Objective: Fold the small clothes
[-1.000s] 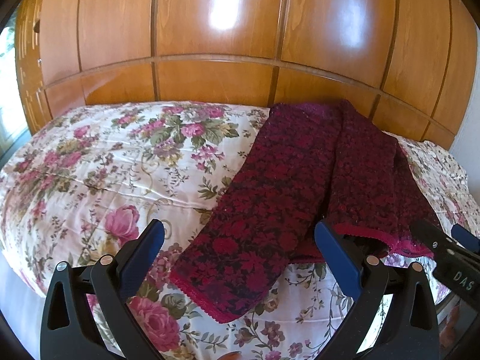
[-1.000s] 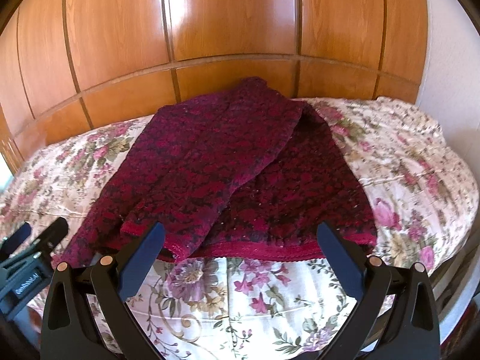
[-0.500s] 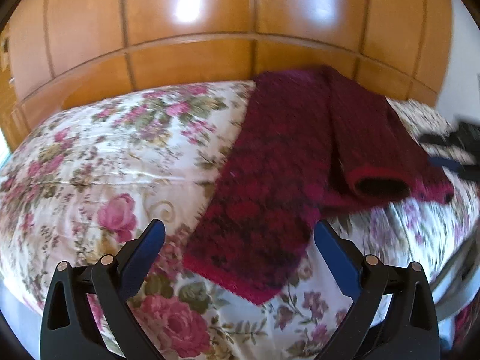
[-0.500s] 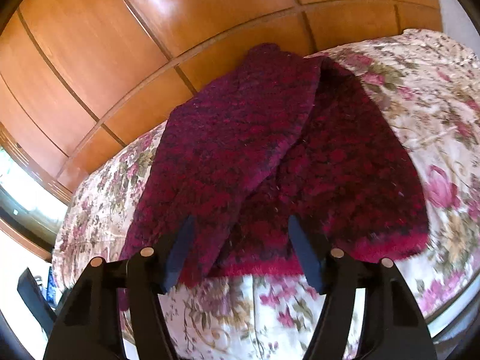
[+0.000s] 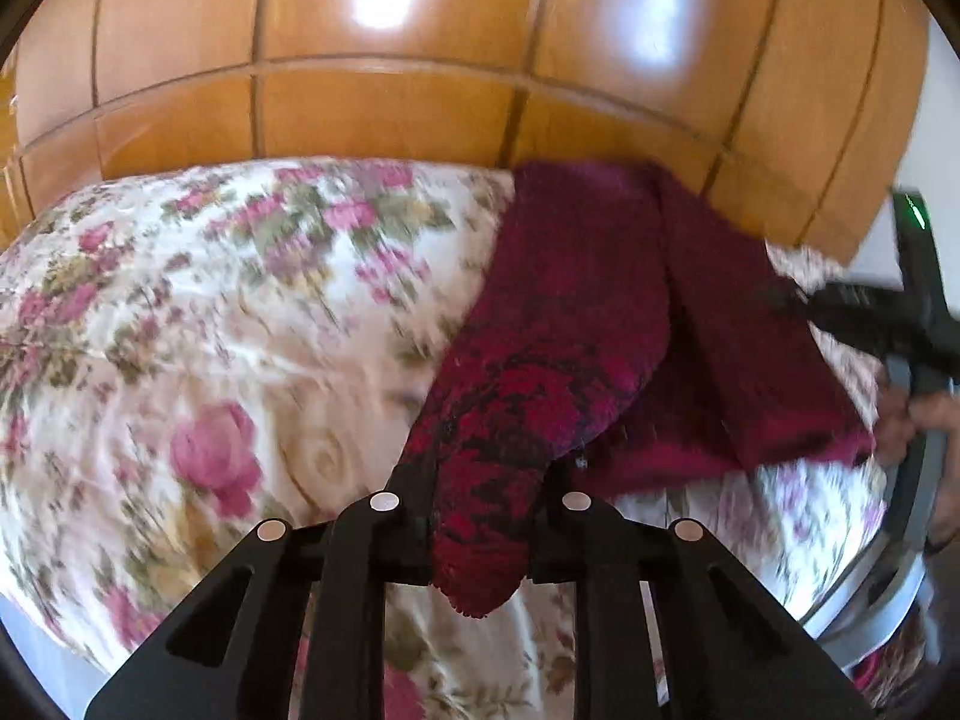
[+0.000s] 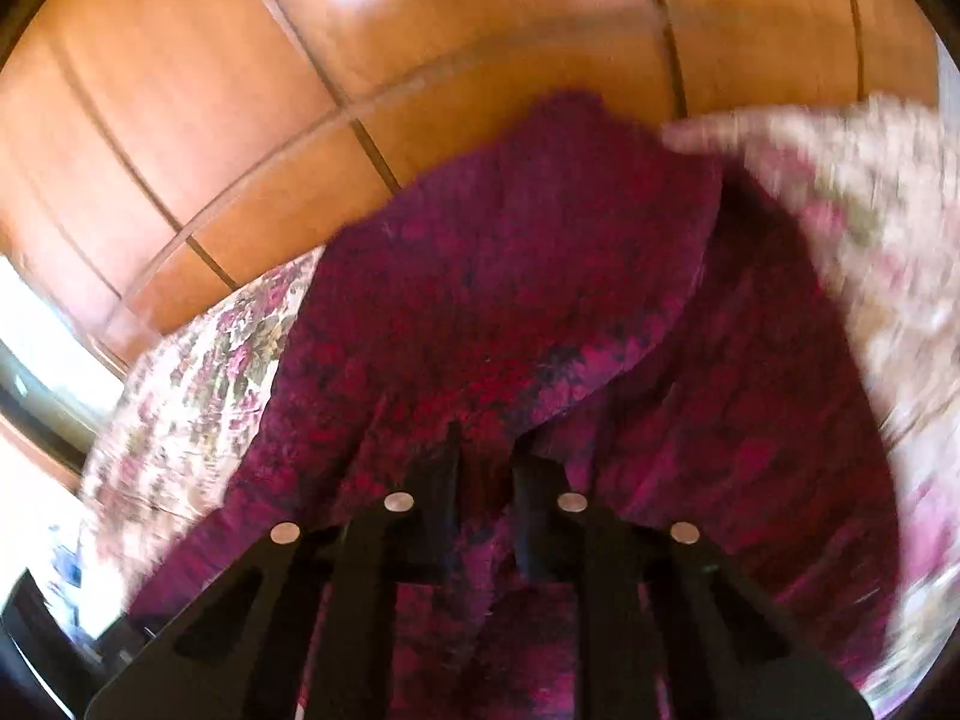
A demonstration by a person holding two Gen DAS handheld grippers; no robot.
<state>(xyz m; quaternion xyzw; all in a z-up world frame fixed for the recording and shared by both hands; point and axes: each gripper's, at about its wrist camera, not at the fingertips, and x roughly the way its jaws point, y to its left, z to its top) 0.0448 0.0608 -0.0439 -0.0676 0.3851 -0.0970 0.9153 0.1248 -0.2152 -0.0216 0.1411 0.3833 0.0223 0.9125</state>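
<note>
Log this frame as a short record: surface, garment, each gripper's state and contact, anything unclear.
surface: floral bedspread, wooden panelling behind
garment: dark red patterned knit, lying on the bedspread
left gripper: jaws closing, the garment's near end bunched between them
right gripper: shut on a fold of the garment's near edge
unclear: both views motion-blurred; which part of the garment each gripper holds cannot be told

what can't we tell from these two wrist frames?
- Left wrist: the left gripper is closing on the dark red garment; its pads are hidden by the cloth.
- Left wrist: right gripper blurred, jaws unreadable.
- Right wrist: garment type unclear; motion blur, near hem cut off by right gripper.
</note>
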